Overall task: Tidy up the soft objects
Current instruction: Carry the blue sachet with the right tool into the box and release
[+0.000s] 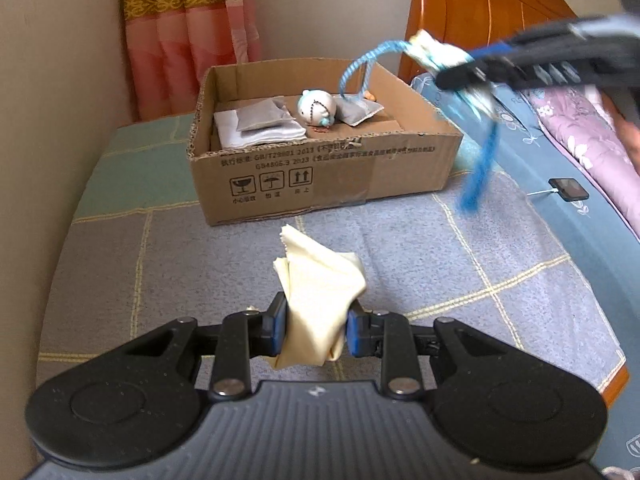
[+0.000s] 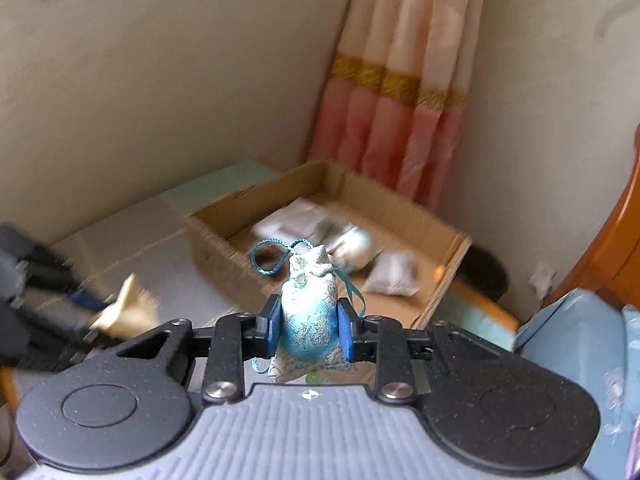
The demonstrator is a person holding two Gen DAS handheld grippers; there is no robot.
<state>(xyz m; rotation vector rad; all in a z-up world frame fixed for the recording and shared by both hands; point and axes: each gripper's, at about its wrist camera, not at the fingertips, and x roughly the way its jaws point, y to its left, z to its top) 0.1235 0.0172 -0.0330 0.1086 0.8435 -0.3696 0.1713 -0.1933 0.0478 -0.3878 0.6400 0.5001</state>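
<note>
My left gripper (image 1: 317, 330) is shut on a crumpled pale yellow cloth (image 1: 320, 284) above the checked bedspread. Beyond it stands an open cardboard box (image 1: 320, 176) holding a folded white cloth (image 1: 260, 130), grey pouches (image 1: 262, 116) and a small round white plush toy (image 1: 316, 108). My right gripper (image 2: 307, 330) is shut on a blue-and-white brocade sachet (image 2: 310, 312) with a blue cord loop (image 2: 266, 258), held in the air short of the box (image 2: 320, 240). From the left wrist view that gripper (image 1: 464, 70) hangs at the upper right, the sachet's blue tassel (image 1: 480, 168) dangling.
The bed is covered by a grey and green checked spread (image 1: 160, 264). A blue quilt (image 1: 540, 208) and purple floral bedding (image 1: 580, 132) lie at the right with a small black tag (image 1: 568, 189). A wooden headboard (image 1: 480, 4), pink curtain (image 1: 192, 40) and wall stand behind.
</note>
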